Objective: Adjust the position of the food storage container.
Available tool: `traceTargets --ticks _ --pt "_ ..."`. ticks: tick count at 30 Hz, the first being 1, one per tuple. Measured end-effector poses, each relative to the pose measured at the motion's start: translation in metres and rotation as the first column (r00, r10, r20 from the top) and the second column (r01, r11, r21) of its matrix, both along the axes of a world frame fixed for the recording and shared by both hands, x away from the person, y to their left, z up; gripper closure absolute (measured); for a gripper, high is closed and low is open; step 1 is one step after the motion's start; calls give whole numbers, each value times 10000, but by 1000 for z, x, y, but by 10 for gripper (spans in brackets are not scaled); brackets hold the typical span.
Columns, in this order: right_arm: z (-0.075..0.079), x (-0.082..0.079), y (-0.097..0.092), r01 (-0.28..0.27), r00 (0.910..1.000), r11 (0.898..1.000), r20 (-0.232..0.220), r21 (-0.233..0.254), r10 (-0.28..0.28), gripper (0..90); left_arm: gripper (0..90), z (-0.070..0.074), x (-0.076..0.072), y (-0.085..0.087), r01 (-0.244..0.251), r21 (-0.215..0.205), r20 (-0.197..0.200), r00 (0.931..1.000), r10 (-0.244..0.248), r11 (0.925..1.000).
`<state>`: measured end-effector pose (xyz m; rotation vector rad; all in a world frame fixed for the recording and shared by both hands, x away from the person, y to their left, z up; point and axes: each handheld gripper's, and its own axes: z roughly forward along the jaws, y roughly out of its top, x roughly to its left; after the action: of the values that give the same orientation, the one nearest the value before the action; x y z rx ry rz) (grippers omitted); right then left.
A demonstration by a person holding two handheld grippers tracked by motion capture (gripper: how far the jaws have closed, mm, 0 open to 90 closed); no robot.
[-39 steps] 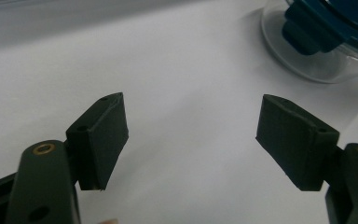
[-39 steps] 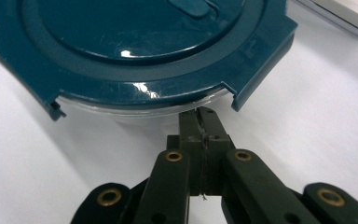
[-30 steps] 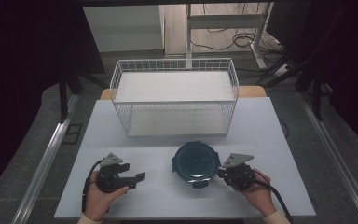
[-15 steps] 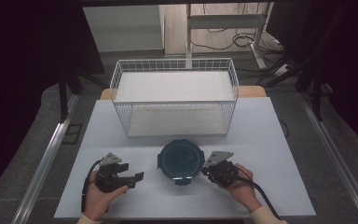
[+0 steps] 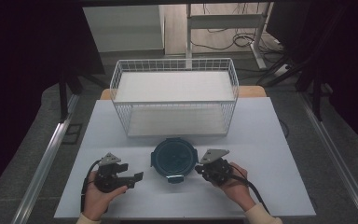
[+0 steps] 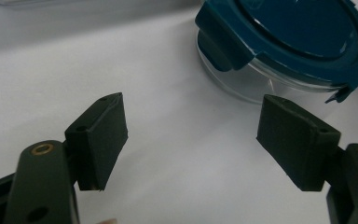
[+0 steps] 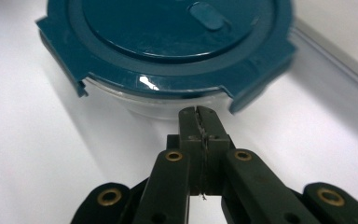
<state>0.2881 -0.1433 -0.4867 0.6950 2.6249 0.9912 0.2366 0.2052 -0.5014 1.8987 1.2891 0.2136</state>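
Nudging lidded container | right gripper jaws closed, empty, tips at its right rim | left gripper half open, empty, farther off | container mid-table, before wire basket

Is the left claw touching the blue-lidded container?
Apart. The left gripper view shows the left claw open, with bare white table between its pads and the container.

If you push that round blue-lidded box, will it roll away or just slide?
The box would probably slide rather than roll, since it sits flat and low on the smooth white table. Its clear base looks stiff and possibly breakable. The shut right gripper at its wall could nudge it.
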Motion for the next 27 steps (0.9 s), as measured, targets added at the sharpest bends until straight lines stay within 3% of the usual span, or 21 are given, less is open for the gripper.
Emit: traceTargets --ticks 6,10,11,12,14,15,19,23,27 --pt "12 -6 -30 703 9975 9939 58 850 -710 898 234 0 0 3 -28 -53 -4 10000 28 10000" --pt "13 0 -51 1404 9900 9776 -349 1568 -1366 895 234 1 0 2 -46 -74 15 10000 46 10000" --pt "12 2 -55 1523 9882 9728 -459 1743 -1465 868 234 1 0 2 -58 -91 26 10000 58 9999" --pt "12 4 -58 1679 9856 9674 -527 1898 -1607 780 234 1 0 2 -65 -105 36 10000 66 9999" --pt "11 5 -59 2115 9773 9531 -551 2164 -2044 519 234 1 1 2 -31 -289 -18 10000 31 9996" --pt "10 6 -60 2252 9743 9485 -556 2230 -2182 459 234 1 2 3 32 -480 -80 10000 -36 9988" --pt "11 5 -61 2312 9728 9449 -652 2317 -2221 349 233 5 3 3 -32 -644 15 10000 33 9979" --pt "11 4 -61 2384 9705 9410 -943 2402 -2218 331 234 4 4 2 5 -606 49 10000 -2 9982" --pt "11 6 -62 2666 9633 9298 -1014 2537 -2485 286 234 4 3 2 15 -548 75 10000 -11 9985"
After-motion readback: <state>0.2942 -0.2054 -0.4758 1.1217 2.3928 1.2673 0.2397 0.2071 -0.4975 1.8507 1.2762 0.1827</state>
